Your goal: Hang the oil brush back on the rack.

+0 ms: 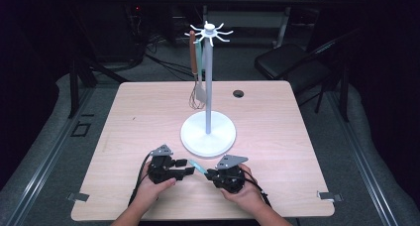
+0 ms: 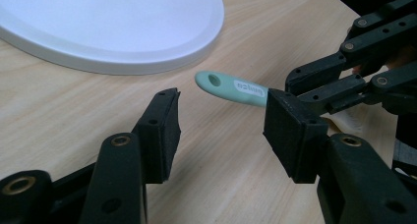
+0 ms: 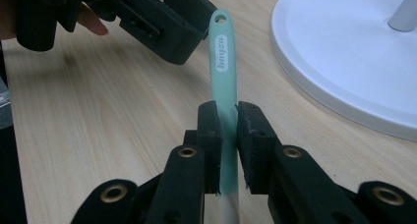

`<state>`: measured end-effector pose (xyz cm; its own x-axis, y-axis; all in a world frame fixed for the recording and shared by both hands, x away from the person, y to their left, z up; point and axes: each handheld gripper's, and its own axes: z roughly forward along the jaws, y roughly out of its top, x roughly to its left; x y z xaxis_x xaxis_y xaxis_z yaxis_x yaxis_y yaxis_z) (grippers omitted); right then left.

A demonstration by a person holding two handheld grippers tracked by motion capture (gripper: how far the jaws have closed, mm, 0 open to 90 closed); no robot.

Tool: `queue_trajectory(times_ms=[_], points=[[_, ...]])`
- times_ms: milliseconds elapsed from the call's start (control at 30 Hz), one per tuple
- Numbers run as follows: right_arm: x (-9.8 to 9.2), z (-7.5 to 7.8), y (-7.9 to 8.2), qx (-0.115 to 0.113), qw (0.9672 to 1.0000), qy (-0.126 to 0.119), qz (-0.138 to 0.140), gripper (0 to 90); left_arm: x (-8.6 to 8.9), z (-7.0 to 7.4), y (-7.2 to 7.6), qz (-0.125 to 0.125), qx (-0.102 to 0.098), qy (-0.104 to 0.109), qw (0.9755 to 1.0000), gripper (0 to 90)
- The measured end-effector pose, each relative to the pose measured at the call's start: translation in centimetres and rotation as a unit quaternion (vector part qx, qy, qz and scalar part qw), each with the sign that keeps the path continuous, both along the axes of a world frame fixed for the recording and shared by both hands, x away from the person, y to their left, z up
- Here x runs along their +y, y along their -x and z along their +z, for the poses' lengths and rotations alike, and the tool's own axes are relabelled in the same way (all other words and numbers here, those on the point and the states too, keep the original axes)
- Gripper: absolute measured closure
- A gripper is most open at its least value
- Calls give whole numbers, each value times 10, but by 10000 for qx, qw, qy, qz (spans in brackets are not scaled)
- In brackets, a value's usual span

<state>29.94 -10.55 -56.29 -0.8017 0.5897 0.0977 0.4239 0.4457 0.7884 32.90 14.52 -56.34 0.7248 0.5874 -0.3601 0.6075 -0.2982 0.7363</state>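
Note:
A mint-green utensil handle [image 3: 223, 62] with a hang hole and a white label runs forward from my right gripper [image 3: 227, 130], which is shut on it. In the high view the handle [image 1: 196, 165] pokes out to the left from the right gripper [image 1: 210, 174], low over the table's near side. My left gripper [image 2: 221, 123] stands open, jaws wide apart. The handle's free end [image 2: 231, 88] lies just beyond them, close to one pad, with neither pad pressing on it. The utensil's working end is hidden behind my right jaws.
A white utensil stand [image 1: 198, 137] with a round base, a tall pole and spoked hooks rises mid-table just beyond the grippers. A brown-handled whisk [image 1: 193, 57] and a spatula [image 1: 200, 91] hang from it. A dark round grommet [image 1: 238, 93] sits at the far edge.

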Motion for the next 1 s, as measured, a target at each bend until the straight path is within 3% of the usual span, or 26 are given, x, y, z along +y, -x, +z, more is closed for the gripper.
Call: queue_trajectory(times_ms=[400,1000], points=[[1,1,1,-9,9999,-105,60,802,-13,-3,3,-271,50,139,9995,470],[0,1,1,-9,9996,-173,203,801,-16,-6,0,-335,156,368,9986,420]])
